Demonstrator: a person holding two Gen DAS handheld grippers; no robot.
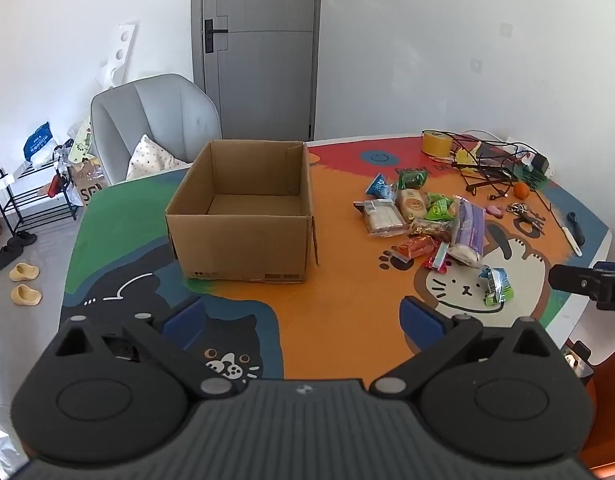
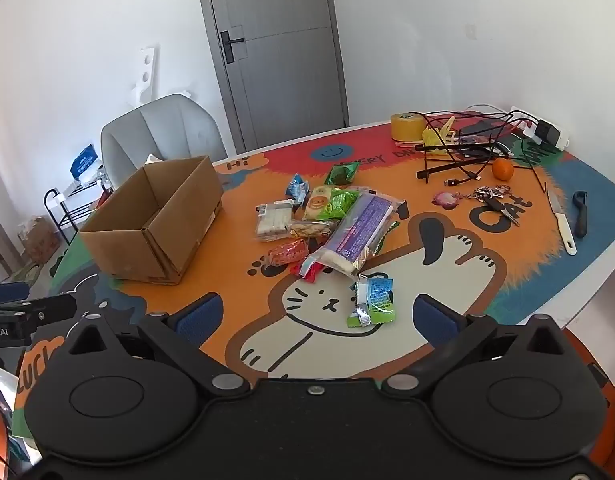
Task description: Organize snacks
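Observation:
An open, empty cardboard box (image 1: pixel 243 216) stands on the colourful cat-print table mat (image 1: pixel 339 300); it also shows in the right wrist view (image 2: pixel 155 224). A pile of wrapped snacks (image 1: pixel 427 216) lies to the box's right, with a long purple packet (image 2: pixel 359 232) on top and a blue-green packet (image 2: pixel 373 300) nearest me. My left gripper (image 1: pixel 303 320) is open and empty, hovering in front of the box. My right gripper (image 2: pixel 323 320) is open and empty, just short of the blue-green packet.
At the table's far right lie a yellow tape roll (image 2: pixel 407 126), tangled cables and a black stand (image 2: pixel 467 148), an orange (image 2: pixel 502 169), keys (image 2: pixel 495 196), a knife (image 2: pixel 563 224) and a black tool (image 2: pixel 580 216). A grey chair (image 1: pixel 155 124) stands behind the table.

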